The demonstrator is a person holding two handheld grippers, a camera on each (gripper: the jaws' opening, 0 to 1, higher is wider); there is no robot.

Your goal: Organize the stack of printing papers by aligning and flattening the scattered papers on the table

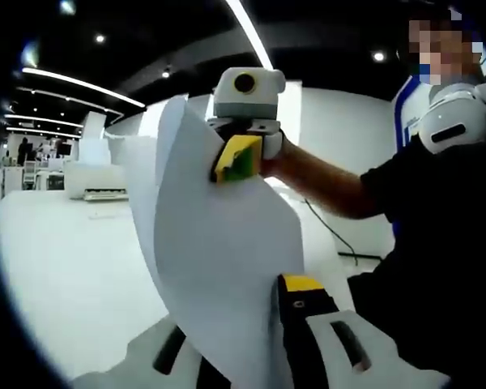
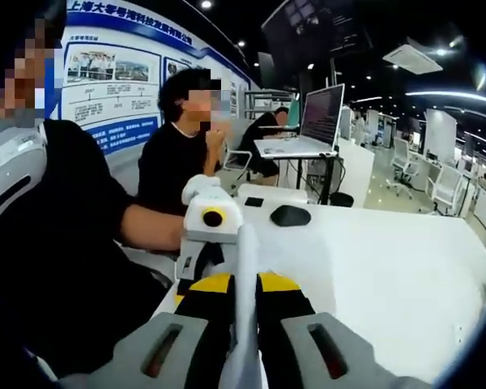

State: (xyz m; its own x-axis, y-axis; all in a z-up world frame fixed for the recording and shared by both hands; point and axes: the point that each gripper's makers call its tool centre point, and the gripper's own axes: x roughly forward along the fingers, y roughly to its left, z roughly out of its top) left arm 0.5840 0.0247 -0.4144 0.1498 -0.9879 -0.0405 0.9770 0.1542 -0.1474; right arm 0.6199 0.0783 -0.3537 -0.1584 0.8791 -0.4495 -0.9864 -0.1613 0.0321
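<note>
A stack of white printing papers (image 1: 219, 243) stands on edge above the white table (image 1: 65, 259), curved and held between both grippers. My left gripper (image 1: 239, 324) is shut on its near lower edge, one yellow-tipped jaw on each side of the sheets. At the far upper edge my right gripper (image 1: 236, 158) is shut on the stack with yellow and green pads. In the right gripper view the papers (image 2: 245, 275) appear edge-on as a thin white strip between the jaws of my right gripper (image 2: 245, 288), and my left gripper (image 2: 206, 251) clamps the far end.
The white table (image 2: 389, 259) stretches away to the right, with a black mouse (image 2: 290, 215) and a small black item (image 2: 253, 202) at its far side. A person (image 2: 182, 154) sits beyond it near a laptop (image 2: 320, 117) on a stand. A white machine (image 1: 93, 180) stands at the table's far end.
</note>
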